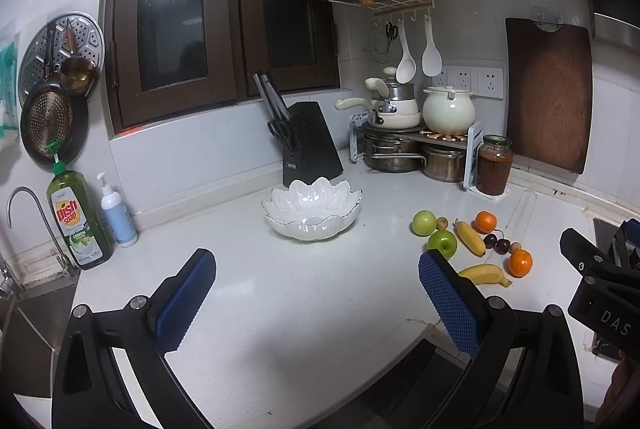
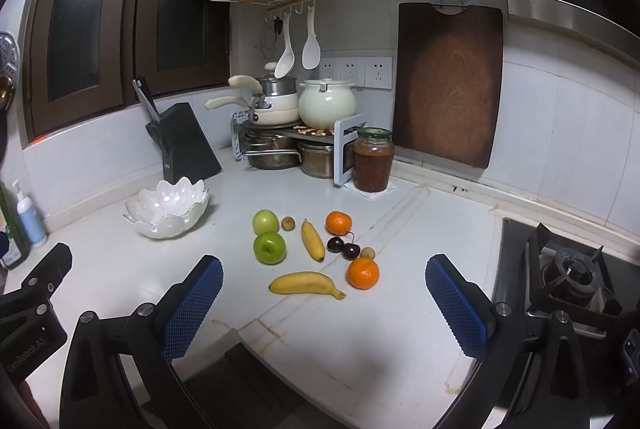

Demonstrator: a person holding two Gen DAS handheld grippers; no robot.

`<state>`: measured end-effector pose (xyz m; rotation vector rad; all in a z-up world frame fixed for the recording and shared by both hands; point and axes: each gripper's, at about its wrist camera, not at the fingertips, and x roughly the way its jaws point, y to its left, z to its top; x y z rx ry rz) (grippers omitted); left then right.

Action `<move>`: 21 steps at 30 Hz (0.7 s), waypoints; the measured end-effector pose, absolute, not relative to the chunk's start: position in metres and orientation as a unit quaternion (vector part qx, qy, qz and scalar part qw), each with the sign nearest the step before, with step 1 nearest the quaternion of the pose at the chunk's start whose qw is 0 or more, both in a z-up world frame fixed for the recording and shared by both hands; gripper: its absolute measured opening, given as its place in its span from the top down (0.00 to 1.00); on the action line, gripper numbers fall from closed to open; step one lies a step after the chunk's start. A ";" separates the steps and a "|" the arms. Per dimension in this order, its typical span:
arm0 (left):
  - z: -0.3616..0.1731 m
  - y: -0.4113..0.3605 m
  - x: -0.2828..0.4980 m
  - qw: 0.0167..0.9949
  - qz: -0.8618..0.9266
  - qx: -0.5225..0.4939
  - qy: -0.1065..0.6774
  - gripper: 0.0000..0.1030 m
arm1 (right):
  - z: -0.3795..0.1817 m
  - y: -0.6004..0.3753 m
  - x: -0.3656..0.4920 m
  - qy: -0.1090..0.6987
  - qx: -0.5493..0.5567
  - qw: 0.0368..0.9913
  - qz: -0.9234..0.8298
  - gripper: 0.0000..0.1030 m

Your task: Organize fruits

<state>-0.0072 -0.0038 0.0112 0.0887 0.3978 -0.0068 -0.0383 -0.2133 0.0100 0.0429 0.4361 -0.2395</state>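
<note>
Fruit (image 2: 316, 257) beside empty bowl (image 2: 168, 209)

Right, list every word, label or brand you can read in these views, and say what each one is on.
"Dish soap" and "LEMON": green dish soap bottle.
"DAS": right gripper body, cut off at the frame edge in the left wrist view.
"GenRobot.AI": left gripper body, in the right wrist view.
Knife block label: too small to read.
White pump bottle: no readable text.
</note>
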 end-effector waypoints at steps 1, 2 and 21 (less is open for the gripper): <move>0.011 -0.004 -0.007 0.979 -0.003 0.044 0.198 0.00 | 0.010 -0.213 -0.039 0.216 0.021 0.969 -0.119 0.00; 0.011 -0.004 -0.007 0.979 -0.003 0.044 0.198 0.00 | 0.011 -0.214 -0.039 0.215 0.022 0.969 -0.118 0.00; 0.015 -0.006 -0.008 0.979 -0.006 0.040 0.198 0.00 | 0.012 -0.215 -0.039 0.214 0.021 0.969 -0.120 0.00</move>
